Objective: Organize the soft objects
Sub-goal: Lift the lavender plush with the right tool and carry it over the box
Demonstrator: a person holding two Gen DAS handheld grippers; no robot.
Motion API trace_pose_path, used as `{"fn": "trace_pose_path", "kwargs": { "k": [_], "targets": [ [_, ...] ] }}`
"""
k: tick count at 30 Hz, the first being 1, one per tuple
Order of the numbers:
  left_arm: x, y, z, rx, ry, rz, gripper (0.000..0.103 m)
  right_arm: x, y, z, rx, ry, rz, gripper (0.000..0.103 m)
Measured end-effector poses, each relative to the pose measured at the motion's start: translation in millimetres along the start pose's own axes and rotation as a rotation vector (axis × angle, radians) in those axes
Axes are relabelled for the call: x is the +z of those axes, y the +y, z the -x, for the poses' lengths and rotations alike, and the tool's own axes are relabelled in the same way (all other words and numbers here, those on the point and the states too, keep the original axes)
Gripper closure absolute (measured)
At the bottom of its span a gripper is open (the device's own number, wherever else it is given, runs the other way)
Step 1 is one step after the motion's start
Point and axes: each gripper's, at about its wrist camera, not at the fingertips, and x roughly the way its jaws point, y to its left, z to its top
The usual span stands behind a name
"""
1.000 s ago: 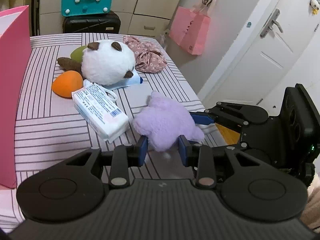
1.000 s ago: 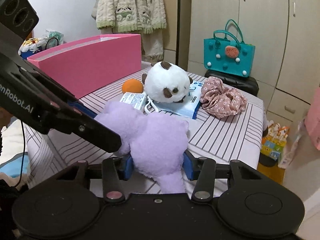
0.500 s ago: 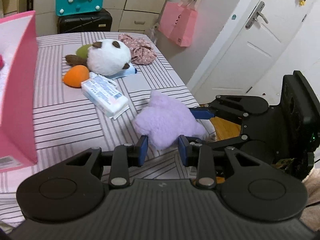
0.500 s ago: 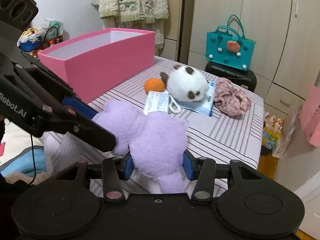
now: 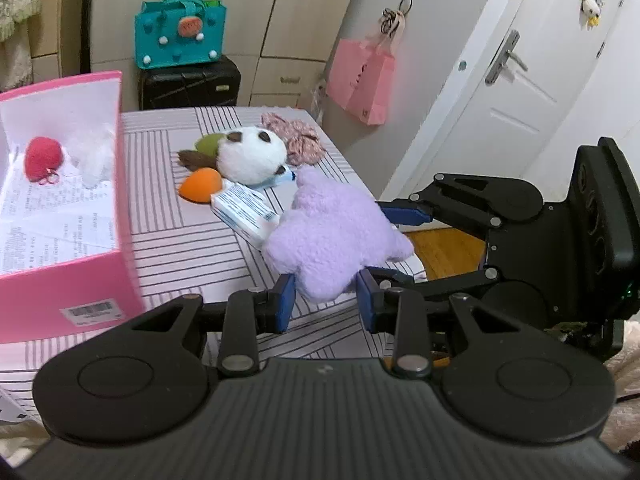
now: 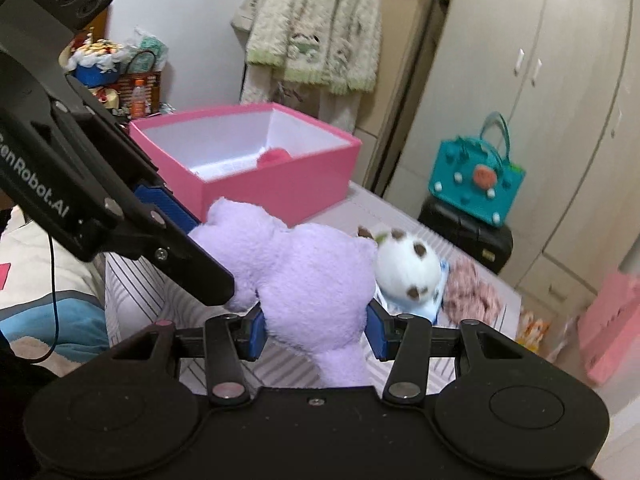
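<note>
Both grippers hold a purple plush toy (image 5: 332, 236) in the air above the striped table (image 5: 176, 240). My left gripper (image 5: 325, 304) is shut on its near lobe. My right gripper (image 6: 316, 330) is shut on its body (image 6: 312, 276); it shows at the right in the left wrist view (image 5: 404, 240). The open pink box (image 5: 60, 280) stands at the left with a red plush (image 5: 42, 156) and a white fluffy item (image 5: 94, 156) inside. It also shows in the right wrist view (image 6: 280, 176).
On the table lie a white panda plush (image 5: 250, 156), an orange plush (image 5: 200, 186), a green and brown plush (image 5: 202, 148), a tissue pack (image 5: 244, 210) and a floral cloth (image 5: 298, 140). A black suitcase (image 5: 188, 82) with a teal bag (image 5: 180, 36) stands behind.
Both grippers have lifted the purple plush off the table and risen with it. The view has shifted toward the pink box, whose inside now shows.
</note>
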Motion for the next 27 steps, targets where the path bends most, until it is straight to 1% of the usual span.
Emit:
{"fn": "trace_pose_path", "kwargs": {
  "k": [6,13,17,19,21,25,27],
  "targets": [
    [4,17,25,0.013,-0.036,0.002,0.071,27,8,-5,0.025,-0.03,0.037,0.049],
    [14,47,46,0.068,-0.078,0.001,0.071,62,15,-33,0.103,-0.046,0.001,0.049],
    [22,75,55,0.079,-0.108,0.042,0.071,84,20,-55,0.117,-0.062,0.025,0.049],
    [25,94,60,0.068,-0.131,0.097,0.071,95,23,-67,0.125,-0.075,0.043,0.049],
    [28,111,63,0.073,-0.143,0.143,0.071,107,24,-78,0.141,-0.085,0.057,0.049],
    [39,137,63,0.128,-0.151,0.179,0.071,133,29,-109,0.173,-0.091,0.12,0.049],
    [44,152,60,0.15,-0.141,0.206,0.071,147,29,-128,0.208,-0.077,0.146,0.049]
  ]
}}
